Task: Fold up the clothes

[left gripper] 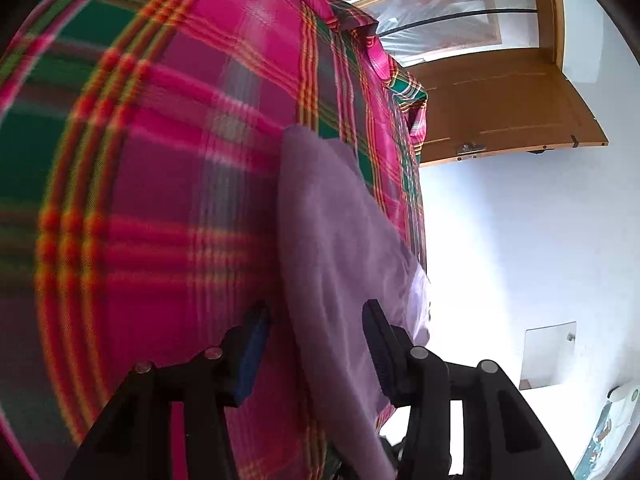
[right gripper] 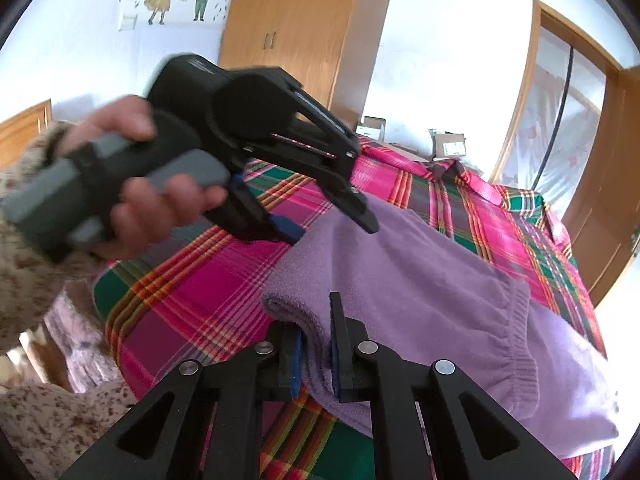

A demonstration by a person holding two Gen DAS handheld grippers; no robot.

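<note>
A purple fleece garment [right gripper: 420, 280] with an elastic hem lies partly folded on the bed's pink and green plaid sheet [right gripper: 192, 280]. My right gripper [right gripper: 316, 344] is shut on the garment's near folded edge, with the cloth pinched between its blue pads. A hand [right gripper: 152, 200] holds my left gripper [right gripper: 332, 228] at the garment's far left edge, and its fingers are spread. In the left wrist view the left gripper [left gripper: 316, 328] is open, and the purple garment [left gripper: 332, 220] runs between the two fingers without being pinched. The plaid sheet [left gripper: 160, 160] fills the left of that view.
A wooden door [left gripper: 500, 108] stands open past the bed's end. A wooden wardrobe [right gripper: 296, 28] rises against the back wall. Cardboard boxes [right gripper: 448, 144] sit at the bed's far side. A floral sleeve [right gripper: 48, 420] is at the lower left.
</note>
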